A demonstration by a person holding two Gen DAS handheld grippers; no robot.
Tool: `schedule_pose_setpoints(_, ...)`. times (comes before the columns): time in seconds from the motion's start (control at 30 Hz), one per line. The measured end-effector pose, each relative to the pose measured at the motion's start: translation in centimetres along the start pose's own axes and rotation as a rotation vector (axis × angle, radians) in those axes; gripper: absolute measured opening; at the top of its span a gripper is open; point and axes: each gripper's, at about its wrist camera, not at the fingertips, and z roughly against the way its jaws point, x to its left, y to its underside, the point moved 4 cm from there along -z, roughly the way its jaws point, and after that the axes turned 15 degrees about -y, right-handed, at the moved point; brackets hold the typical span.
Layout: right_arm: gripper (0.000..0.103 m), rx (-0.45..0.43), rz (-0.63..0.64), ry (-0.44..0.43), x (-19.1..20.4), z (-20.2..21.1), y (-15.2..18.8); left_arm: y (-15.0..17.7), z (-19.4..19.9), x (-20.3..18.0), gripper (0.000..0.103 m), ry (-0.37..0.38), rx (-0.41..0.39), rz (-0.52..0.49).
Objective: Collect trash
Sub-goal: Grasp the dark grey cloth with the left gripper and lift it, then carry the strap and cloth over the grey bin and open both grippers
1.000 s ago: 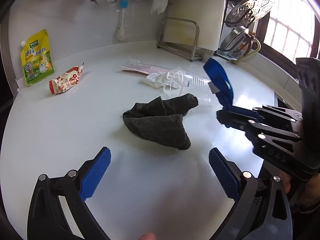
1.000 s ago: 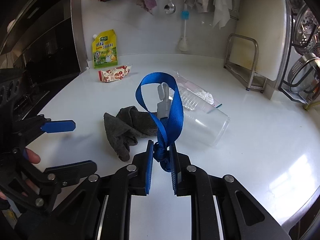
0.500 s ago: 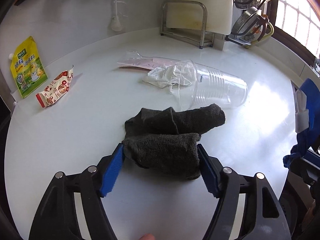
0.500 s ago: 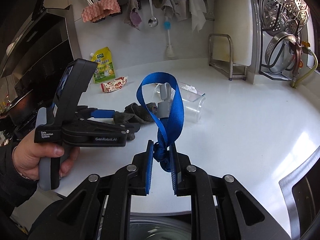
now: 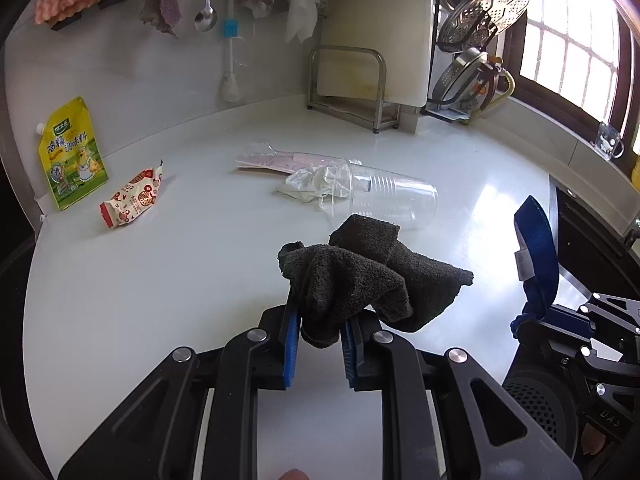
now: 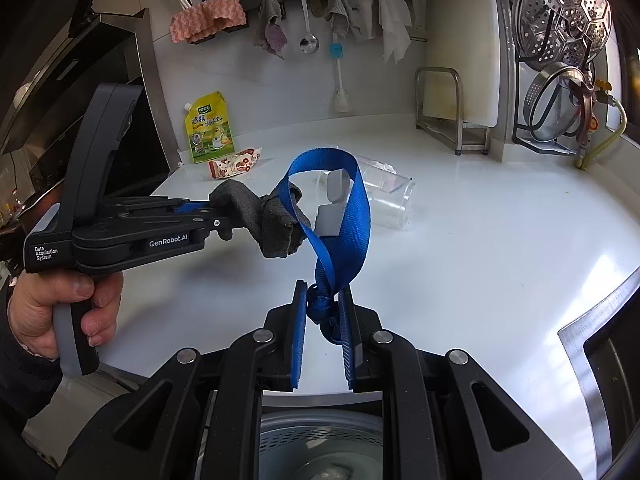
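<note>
Here the left gripper [image 5: 318, 344] is clamped on a dark cloth [image 5: 368, 276] held clear above the white counter [image 5: 160, 288]. The right gripper [image 6: 323, 320], at the cloth's three o'clock, pinches a knotted blue strap [image 6: 340, 216]. A clear plastic cup [image 5: 392, 200] lies at the cloth's twelve o'clock.

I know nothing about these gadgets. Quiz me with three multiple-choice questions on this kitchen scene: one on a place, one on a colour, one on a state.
1. Where is the clear plastic cup?
A. lying on the counter
B. hanging on the wall
C. in a gripper

2. What colour is the strap held by the right gripper?
A. red
B. blue
C. yellow

3. The left gripper is:
A. open, empty
B. shut on the dark cloth
C. out of view

Answers:
1. A, it lies on its side on the white counter.
2. B, the loop is plainly blue.
3. B, its pads pinch the cloth.
</note>
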Motion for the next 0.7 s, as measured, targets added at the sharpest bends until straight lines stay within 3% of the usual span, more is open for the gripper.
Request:
schedule_pose_setpoints(0.33,0.015,-0.009,-0.008,0.015,2.5,3.1,1.8,2.3,5.5,0.6,0.018,0.021,-0.037,0.02)
schedule_pose_setpoints(0.7,0.015,0.0,-0.027,0.044,4.4,5.8,4.7,5.2,9.1,0.6,0.018,0.03,-0.04,0.015)
